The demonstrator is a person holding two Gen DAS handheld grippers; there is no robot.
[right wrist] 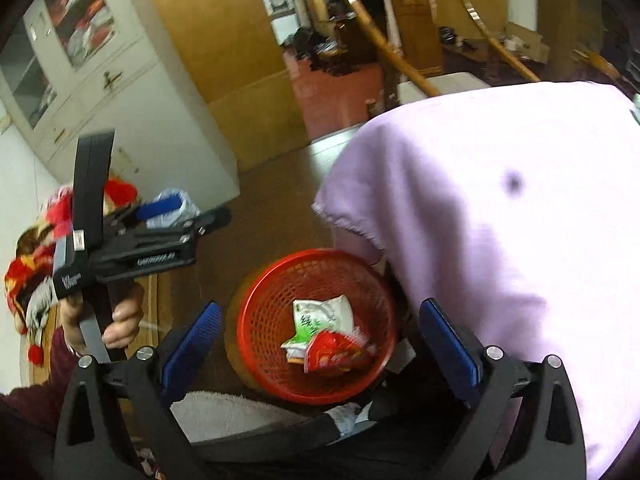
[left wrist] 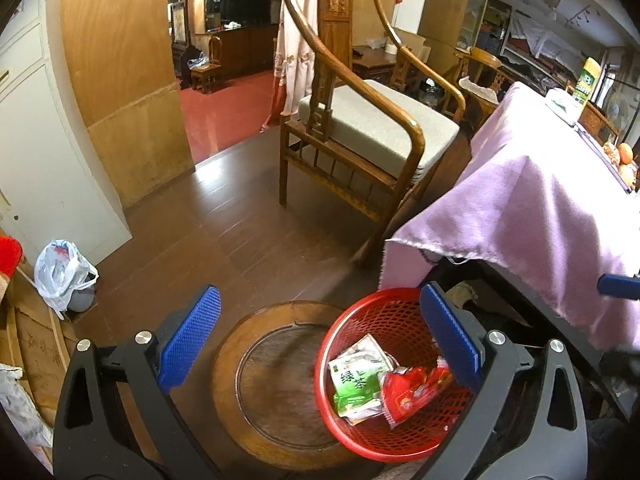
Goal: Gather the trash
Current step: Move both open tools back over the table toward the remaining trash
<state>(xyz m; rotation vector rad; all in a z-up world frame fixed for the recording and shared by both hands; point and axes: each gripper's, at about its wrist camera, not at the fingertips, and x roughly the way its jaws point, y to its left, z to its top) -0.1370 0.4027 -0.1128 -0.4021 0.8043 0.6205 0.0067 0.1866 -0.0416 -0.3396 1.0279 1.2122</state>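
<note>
On the dark wood floor, just beside the draped table, a red mesh basket standing upright, partly over the rim of a round wooden tray. Inside the basket, 2 pieces of trash: a green-and-white tea packet and a red wrapper, lying touching, the red one overlapping the green one's edge. In the right wrist view the same basket seen from above with the packet and the red wrapper at its bottom. Left gripper spread wide, blue pads well apart, nothing between them, nothing held; hovering above the tray and basket, angled downward. Right gripper likewise gaping at its widest, blue pads either side of the basket as seen from above, empty, no contact with the trash below. Also in the right wrist view, a hand wrapped round the handle of the left gripper, off to the left of the basket. Lilac cloth hanging over the table edge, reaching down close to the basket's rim. Behind, a wooden armchair with a pale cushion, well apart from the basket. At far left, against a white cabinet, a white plastic bag on the floor. On the table, at the far end, a yellow-green container and some orange fruit.
</note>
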